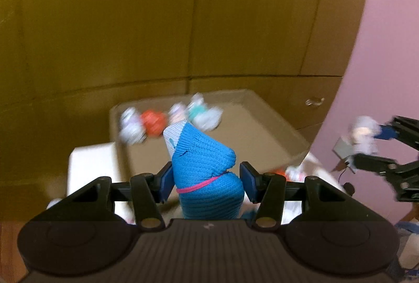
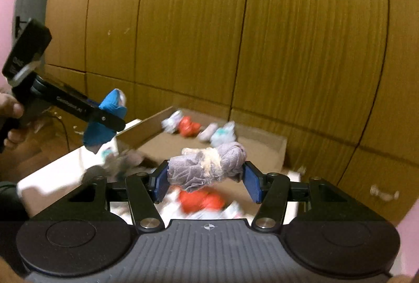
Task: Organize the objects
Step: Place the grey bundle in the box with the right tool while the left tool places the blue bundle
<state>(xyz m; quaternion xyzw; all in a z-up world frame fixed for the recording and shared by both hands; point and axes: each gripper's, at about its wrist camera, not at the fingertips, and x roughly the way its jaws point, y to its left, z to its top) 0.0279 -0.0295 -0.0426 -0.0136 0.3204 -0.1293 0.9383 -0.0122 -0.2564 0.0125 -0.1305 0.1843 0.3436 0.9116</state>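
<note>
My left gripper [image 1: 207, 179] is shut on a rolled blue sock [image 1: 204, 165] with a pink band, held in the air in front of a cardboard box [image 1: 277, 123]. My right gripper [image 2: 207, 182] is shut on a rolled grey sock bundle [image 2: 209, 165], also above the box [image 2: 275, 149]. Each gripper shows in the other's view: the right one [image 1: 366, 145] with the grey bundle [image 1: 364, 136] at the far right, the left one [image 2: 104, 115] with the blue sock [image 2: 104, 123] at the left. Several rolled socks, one orange [image 1: 154, 121], lie along the box's far wall.
A white box [image 1: 91, 167] stands left of the cardboard box. More sock rolls, one orange [image 2: 199, 200], lie below my right gripper. Wooden cupboard panels [image 2: 235, 34] rise behind. A pink wall [image 1: 387, 60] is to the right.
</note>
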